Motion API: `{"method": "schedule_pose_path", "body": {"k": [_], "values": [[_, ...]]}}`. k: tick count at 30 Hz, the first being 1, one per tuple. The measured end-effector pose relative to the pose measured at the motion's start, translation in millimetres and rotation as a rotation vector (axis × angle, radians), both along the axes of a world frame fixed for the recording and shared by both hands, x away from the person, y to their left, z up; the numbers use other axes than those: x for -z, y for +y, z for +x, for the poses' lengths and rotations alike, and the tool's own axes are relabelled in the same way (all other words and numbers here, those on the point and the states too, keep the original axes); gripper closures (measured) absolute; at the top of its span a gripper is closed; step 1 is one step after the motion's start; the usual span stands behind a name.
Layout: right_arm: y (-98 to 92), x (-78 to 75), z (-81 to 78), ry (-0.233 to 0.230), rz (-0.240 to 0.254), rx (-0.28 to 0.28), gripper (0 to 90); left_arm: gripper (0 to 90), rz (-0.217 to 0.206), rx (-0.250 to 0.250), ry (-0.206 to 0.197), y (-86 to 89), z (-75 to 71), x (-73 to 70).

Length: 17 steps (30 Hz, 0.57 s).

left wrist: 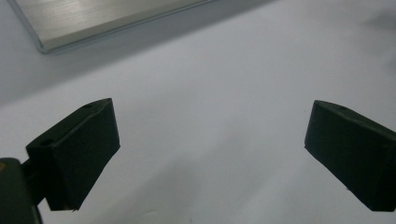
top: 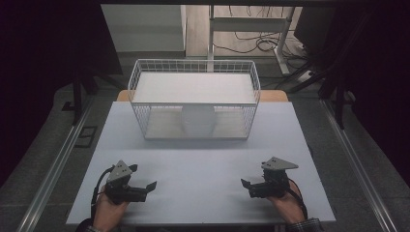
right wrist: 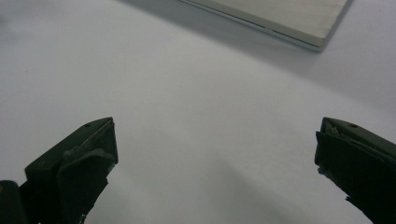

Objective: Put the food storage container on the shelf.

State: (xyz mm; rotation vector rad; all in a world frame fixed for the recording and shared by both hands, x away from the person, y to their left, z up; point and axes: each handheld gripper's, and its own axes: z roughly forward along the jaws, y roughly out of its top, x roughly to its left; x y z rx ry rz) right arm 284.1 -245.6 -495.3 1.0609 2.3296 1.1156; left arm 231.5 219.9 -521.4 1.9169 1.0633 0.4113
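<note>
The left tongs [top: 145,186] stand wide, jaws well apart with nothing between them, resting low on the tabletop [top: 203,164] on the near side of the wire basket [top: 194,99]; the right tongs [top: 247,185] are likewise wide and empty, also on the near side of the basket, so the two face inward toward each other with bare surface between; in the left gripper view the left tongs [left wrist: 210,149] look across pale tabletop toward a flat metal edge, which appears to be the basket's base plate [left wrist: 93,21], and the right gripper view gives the same, the right tongs [right wrist: 215,163] pointed at that plate [right wrist: 289,18]; the basket sits at the far middle of the tabletop, a flat white board [top: 193,87] lying across its top and a rounded white object [top: 198,120] inside it, at the middle of the front wall, its nature hard to tell through the mesh; the work in hand looks like a first reach for the basket or what it holds; to do it well, keep both tongs wide while advancing, come in level from either end of the basket, and close only once the wire or rim lies squarely between the jaws, lest the light frame skid away.
</note>
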Motion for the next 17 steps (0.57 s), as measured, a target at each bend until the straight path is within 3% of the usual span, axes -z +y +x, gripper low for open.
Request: {"method": "schedule_pose_path", "body": {"k": [6, 13, 17], "values": [[-7.3, 8.4, -6.5, 0.039, -0.006, 0.011, 0.0, 2.5, 0.023, -0.01, 0.024, 1.8, -1.2, 4.7], [-11.5, 19.9, -7.7, 0.089, -0.063, 0.034, 0.0, 2.3, 0.052, 0.001, 0.086, -0.9, 1.8, 11.2], [-8.6, 23.5, -6.7, 0.101, -0.092, 0.028, 0.0, 2.2, 0.061, 0.008, 0.091, -3.0, 2.9, 12.1]]}}
